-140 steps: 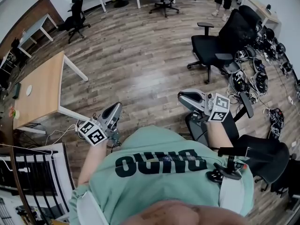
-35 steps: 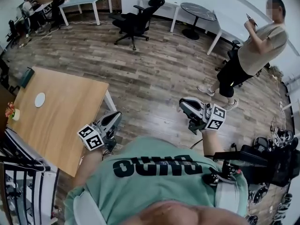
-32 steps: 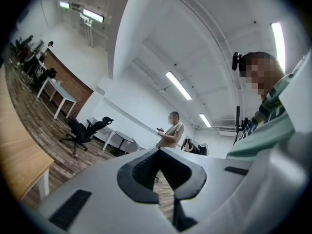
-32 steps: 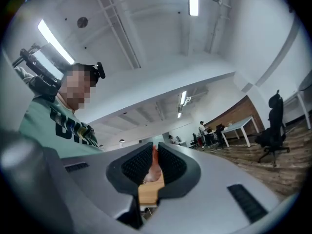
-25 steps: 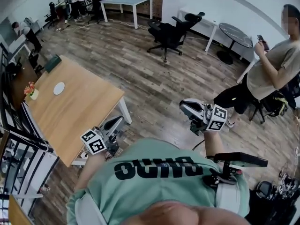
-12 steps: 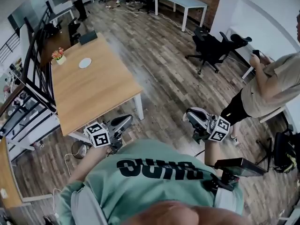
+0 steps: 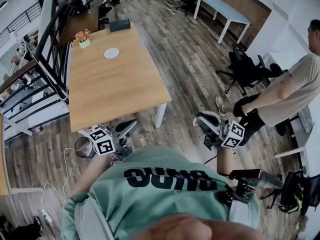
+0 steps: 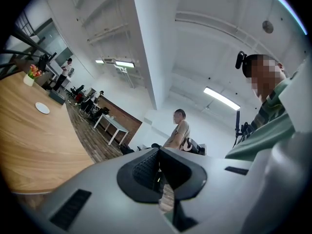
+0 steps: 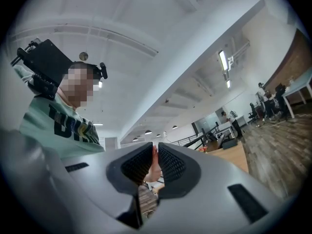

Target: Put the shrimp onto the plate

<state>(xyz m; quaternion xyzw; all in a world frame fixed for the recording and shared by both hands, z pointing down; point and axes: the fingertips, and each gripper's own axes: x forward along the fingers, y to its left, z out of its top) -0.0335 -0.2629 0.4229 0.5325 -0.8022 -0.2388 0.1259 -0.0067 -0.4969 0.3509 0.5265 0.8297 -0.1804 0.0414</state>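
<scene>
A small white plate (image 7: 111, 53) lies at the far end of a long wooden table (image 7: 115, 89), ahead and to the left of me; the left gripper view shows the plate (image 8: 42, 108) far off too. My right gripper (image 7: 201, 119) is held at chest height over the floor, right of the table's near corner. It is shut on a pale pink shrimp (image 9: 154, 168) that shows between its ribbed pads. My left gripper (image 7: 131, 125) hovers just short of the table's near edge, its jaws together with nothing between them (image 8: 157, 167).
A flower pot (image 7: 83, 38) and a dark flat case (image 7: 120, 25) sit beyond the plate. A black railing (image 7: 47, 39) runs along the table's left. A person (image 7: 285, 96) stands to the right, with office chairs (image 7: 245, 66) behind. A round bin (image 7: 82, 146) stands under the table's near end.
The view has swung round and the table has come from the far left to straight ahead and closer. Both grippers keep the same pose before my chest.
</scene>
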